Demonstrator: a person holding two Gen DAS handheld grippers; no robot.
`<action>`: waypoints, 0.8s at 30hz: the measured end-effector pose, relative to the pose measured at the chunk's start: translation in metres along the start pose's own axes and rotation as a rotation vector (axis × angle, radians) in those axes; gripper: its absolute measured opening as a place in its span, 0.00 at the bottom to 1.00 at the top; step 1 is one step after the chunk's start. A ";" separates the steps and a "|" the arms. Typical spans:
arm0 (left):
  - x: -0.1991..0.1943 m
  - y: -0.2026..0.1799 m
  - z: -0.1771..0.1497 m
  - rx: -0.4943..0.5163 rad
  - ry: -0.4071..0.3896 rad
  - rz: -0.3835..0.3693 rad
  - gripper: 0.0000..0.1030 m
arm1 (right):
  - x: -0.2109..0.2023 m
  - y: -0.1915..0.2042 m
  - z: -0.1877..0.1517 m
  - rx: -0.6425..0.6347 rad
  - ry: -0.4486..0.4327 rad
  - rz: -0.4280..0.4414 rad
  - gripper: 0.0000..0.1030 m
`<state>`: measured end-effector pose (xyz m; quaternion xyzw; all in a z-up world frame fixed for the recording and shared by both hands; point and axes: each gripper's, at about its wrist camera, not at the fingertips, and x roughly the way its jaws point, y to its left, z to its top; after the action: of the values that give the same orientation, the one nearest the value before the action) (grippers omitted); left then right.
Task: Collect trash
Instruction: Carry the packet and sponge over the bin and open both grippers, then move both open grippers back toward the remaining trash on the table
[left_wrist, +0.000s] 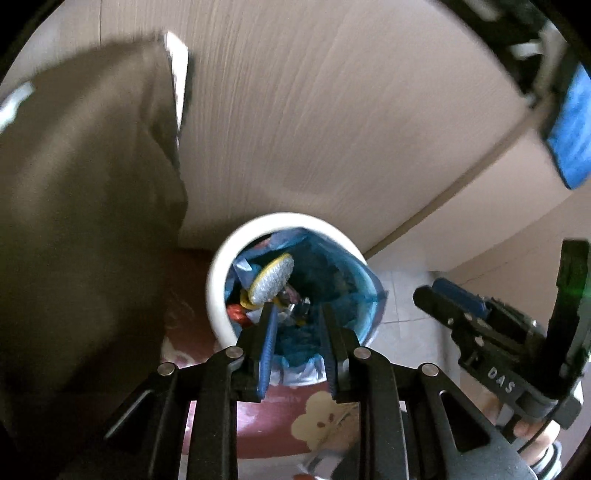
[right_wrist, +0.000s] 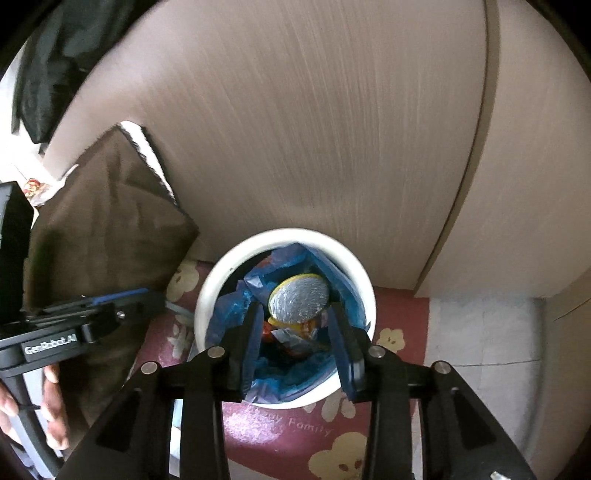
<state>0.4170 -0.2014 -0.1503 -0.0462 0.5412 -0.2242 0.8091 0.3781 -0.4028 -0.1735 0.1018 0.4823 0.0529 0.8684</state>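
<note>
A white round bin (left_wrist: 218, 273) (right_wrist: 207, 291) with a blue bag liner (left_wrist: 354, 280) (right_wrist: 332, 269) stands on the floor against a beige cabinet. Trash fills it: a yellow cup with a silver foil lid (left_wrist: 271, 278) (right_wrist: 299, 299) lies on top of wrappers. My left gripper (left_wrist: 297, 314) is open and empty, its fingers hanging over the bin's mouth. My right gripper (right_wrist: 295, 314) is open and empty, also over the bin, its fingers on either side of the cup. Each gripper shows in the other's view, the right one (left_wrist: 436, 295) and the left one (right_wrist: 147, 299).
A brown cushion (left_wrist: 81, 221) (right_wrist: 107, 221) leans against the cabinet (right_wrist: 314, 129) left of the bin. A red mat with cream flowers (right_wrist: 280, 435) lies under the bin. White floor tiles (right_wrist: 480, 339) lie to the right.
</note>
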 end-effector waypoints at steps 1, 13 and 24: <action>-0.016 -0.002 -0.002 0.023 -0.022 0.005 0.24 | -0.008 0.004 0.001 -0.006 -0.013 -0.004 0.34; -0.239 0.069 -0.043 0.106 -0.363 0.185 0.24 | -0.130 0.150 0.020 -0.227 -0.281 0.101 0.53; -0.313 0.261 -0.094 -0.170 -0.405 0.378 0.26 | -0.103 0.334 0.013 -0.462 -0.172 0.334 0.53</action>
<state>0.3160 0.1768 -0.0043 -0.0560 0.3847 -0.0092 0.9213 0.3369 -0.0990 -0.0054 -0.0166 0.3586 0.2944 0.8857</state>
